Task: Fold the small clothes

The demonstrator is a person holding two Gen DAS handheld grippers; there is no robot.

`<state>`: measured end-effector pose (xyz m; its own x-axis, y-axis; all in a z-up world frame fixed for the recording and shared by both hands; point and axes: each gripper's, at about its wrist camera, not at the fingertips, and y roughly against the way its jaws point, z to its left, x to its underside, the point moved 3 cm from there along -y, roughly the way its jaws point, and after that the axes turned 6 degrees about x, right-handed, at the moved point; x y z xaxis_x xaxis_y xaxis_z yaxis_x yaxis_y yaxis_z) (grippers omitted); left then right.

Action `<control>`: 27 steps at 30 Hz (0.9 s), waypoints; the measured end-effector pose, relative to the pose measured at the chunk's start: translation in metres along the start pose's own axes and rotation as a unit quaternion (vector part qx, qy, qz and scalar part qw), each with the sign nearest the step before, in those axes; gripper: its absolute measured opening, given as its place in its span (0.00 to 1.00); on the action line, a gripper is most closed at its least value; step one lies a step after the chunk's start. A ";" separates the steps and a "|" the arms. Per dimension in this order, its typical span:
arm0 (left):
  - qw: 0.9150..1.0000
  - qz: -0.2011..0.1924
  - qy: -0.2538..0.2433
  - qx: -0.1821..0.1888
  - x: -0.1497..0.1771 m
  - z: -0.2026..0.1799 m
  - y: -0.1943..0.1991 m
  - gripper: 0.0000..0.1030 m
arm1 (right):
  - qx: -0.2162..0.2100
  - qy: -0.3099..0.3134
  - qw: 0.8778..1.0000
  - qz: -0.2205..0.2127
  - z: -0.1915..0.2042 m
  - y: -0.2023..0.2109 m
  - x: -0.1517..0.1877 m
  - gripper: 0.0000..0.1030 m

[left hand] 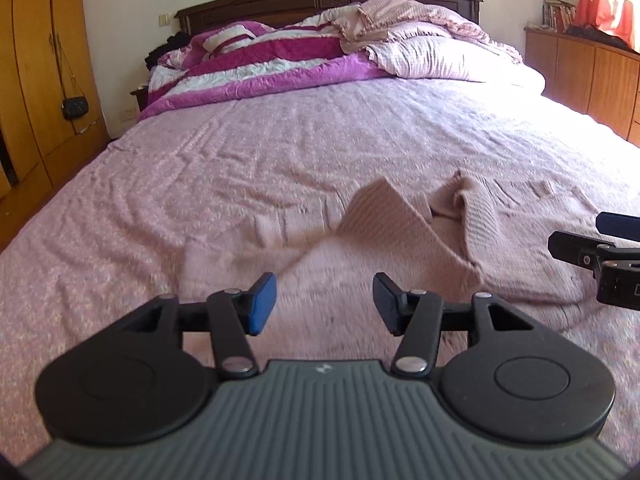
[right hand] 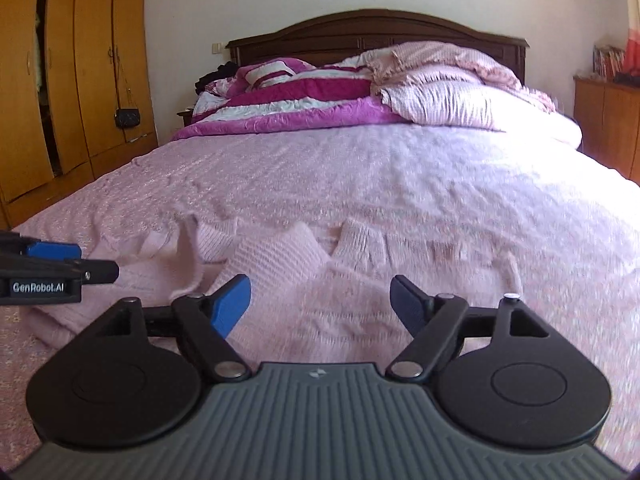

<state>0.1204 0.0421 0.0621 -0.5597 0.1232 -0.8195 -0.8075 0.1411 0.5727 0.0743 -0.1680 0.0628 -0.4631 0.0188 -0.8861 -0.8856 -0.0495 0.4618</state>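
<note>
- Left gripper (left hand: 324, 304) hangs over a pink knit garment (left hand: 400, 240) — jaws parted, nothing between them.
- Right gripper (right hand: 320, 306) — jaws wide, empty — above the pink bedspread (right hand: 360, 168).

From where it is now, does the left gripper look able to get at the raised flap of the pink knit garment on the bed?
Probably yes. The left gripper is open and empty, the garment lies just ahead of it on the bed, and nothing sits between them. The right gripper is off to the side.

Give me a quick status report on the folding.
Left gripper open, empty. Right gripper open, empty. Pink knit garment rumpled on bed. Nothing in the way.
</note>
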 end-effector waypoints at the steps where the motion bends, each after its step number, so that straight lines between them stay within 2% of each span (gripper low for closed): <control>1: 1.000 0.001 -0.001 0.004 0.002 -0.001 0.001 0.54 | 0.003 -0.001 1.000 0.000 0.001 0.003 0.003 0.80; 5: 1.000 0.003 -0.022 0.019 0.011 -0.008 0.005 0.54 | 0.020 -0.008 1.000 -0.012 0.000 0.011 0.016 0.84; 12: 0.997 0.010 -0.058 0.048 0.020 -0.026 0.000 0.54 | 0.029 -0.030 0.999 0.002 -0.014 0.009 0.029 0.84; 19: 0.990 0.011 -0.126 0.064 0.026 -0.053 -0.016 0.54 | 0.034 -0.014 0.999 0.001 -0.015 0.003 0.039 0.85; 23: 0.987 0.000 -0.153 0.048 0.029 -0.060 -0.028 0.54 | 0.030 -0.002 1.000 -0.002 -0.013 0.002 0.038 0.89; 24: 0.986 -0.002 -0.158 0.047 0.029 -0.061 -0.030 0.52 | 0.029 -0.001 1.000 -0.002 -0.013 0.002 0.038 0.89; 25: 0.985 -0.001 -0.162 0.052 0.029 -0.060 -0.033 0.44 | 0.029 0.000 1.000 -0.001 -0.013 0.002 0.037 0.89; 26: 0.984 0.001 -0.165 0.063 0.029 -0.060 -0.033 0.16 | 0.028 0.001 1.000 -0.001 -0.012 0.002 0.036 0.89; 27: 0.984 0.004 -0.165 0.068 0.028 -0.058 -0.033 0.10 | 0.026 0.003 1.000 -0.001 -0.012 0.003 0.036 0.89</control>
<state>0.1203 -0.0165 0.0187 -0.4562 0.4339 -0.7769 -0.7591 0.2659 0.5942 0.0554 -0.1791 0.0323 -0.4610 0.0129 -0.8873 -0.8873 0.0020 0.4611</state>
